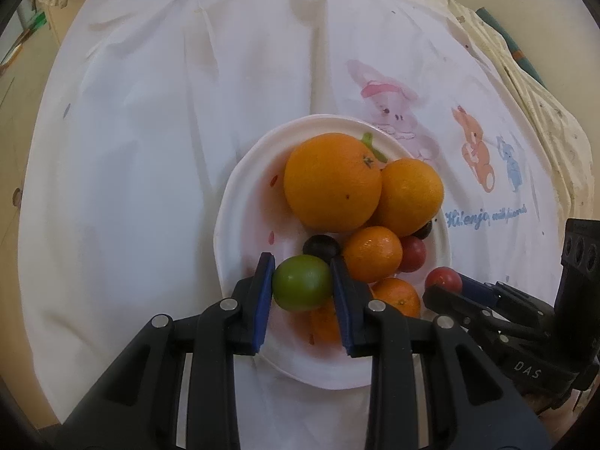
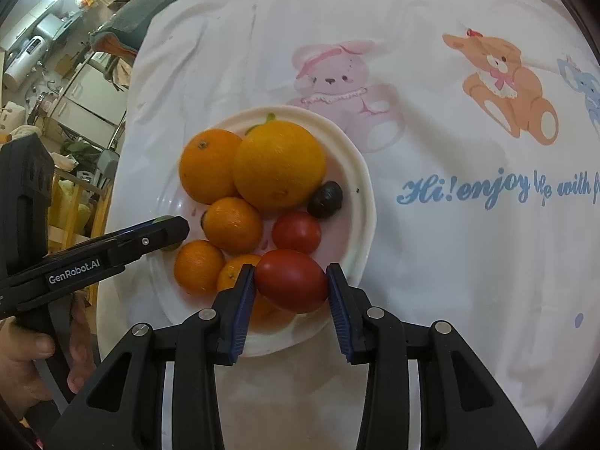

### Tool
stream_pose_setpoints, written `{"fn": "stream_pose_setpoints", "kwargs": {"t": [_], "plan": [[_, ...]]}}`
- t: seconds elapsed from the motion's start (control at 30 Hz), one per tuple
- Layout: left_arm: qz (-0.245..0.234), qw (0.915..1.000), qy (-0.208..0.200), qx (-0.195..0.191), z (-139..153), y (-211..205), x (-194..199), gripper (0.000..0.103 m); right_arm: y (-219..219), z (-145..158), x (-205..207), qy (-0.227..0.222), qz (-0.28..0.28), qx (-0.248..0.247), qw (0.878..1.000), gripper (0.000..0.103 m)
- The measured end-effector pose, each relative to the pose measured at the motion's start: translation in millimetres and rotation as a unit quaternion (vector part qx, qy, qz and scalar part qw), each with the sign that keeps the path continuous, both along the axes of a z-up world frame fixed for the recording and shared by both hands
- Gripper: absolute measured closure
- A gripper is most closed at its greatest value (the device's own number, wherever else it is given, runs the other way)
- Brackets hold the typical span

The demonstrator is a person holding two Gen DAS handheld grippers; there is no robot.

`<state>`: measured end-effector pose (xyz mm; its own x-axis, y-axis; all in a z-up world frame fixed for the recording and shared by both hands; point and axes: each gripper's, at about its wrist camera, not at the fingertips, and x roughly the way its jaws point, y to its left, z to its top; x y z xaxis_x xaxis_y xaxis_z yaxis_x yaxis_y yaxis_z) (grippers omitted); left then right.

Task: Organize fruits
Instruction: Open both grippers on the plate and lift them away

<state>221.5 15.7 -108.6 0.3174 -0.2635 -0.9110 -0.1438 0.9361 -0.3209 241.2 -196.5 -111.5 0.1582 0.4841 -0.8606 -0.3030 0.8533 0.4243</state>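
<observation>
Two grippers: both reach in over one white plate (image 1: 240, 202) heaped with fruit, each holding one piece.
Left gripper (image 1: 302, 288): its blue-padded fingers (image 1: 262, 300) are clamped on a lime (image 1: 302, 287), one pad on each side, at the near edge of the plate.
Right gripper (image 2: 291, 288): its fingers (image 2: 242, 307) are clamped on a red tomato (image 2: 291, 280), just above the near rim of the plate.
Oranges: a big orange (image 1: 332, 182) sits at the far side, touching a second orange (image 1: 410, 195) beside it.
Mandarins: a small one (image 1: 372, 253) sits nearer, just right of the lime, with another (image 1: 397, 296) below it.
Dark fruit: a small dark plum (image 1: 320, 246) lies between the big orange and the lime; a second dark one (image 2: 324, 198) sits by the plate's right rim in the right wrist view.
Other tomato: a smaller red one (image 2: 296, 231) rests on the plate, just beyond the held tomato.
Cloth (image 2: 450, 243): white, creased, spread under the plate, printed with a pink bear (image 2: 337, 86), an orange bear (image 2: 506, 86) and blue script.
Hand (image 2: 26, 367): seen at the lower left of the right wrist view, gripping the left tool's handle.
</observation>
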Motion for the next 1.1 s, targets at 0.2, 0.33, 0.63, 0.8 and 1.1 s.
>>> {"fn": "stream_pose_setpoints", "kwargs": {"t": [0.2,0.33,0.63,0.8,1.1], "plan": [[0.002,1.0000,0.007,0.002,-3,-1,1,0.076,1,-2,1,0.004,0.000,0.003,1.000,0.060],[0.003,0.9999,0.005,-0.011,-3,-2,1,0.074,-1,1,1,0.008,0.000,0.021,1.000,0.045],[0.003,0.9999,-0.010,-0.008,12,-3,-1,0.040,-17,20,1,-0.015,-0.019,0.045,0.999,0.027],[0.006,0.9976,-0.064,0.024,45,3,-13,0.036,-37,40,-9,-0.033,-0.051,0.060,0.996,0.022],[0.037,0.9823,-0.123,0.137,92,25,-70,0.036,-60,72,-50,-0.082,-0.095,0.060,0.990,0.016]]}}
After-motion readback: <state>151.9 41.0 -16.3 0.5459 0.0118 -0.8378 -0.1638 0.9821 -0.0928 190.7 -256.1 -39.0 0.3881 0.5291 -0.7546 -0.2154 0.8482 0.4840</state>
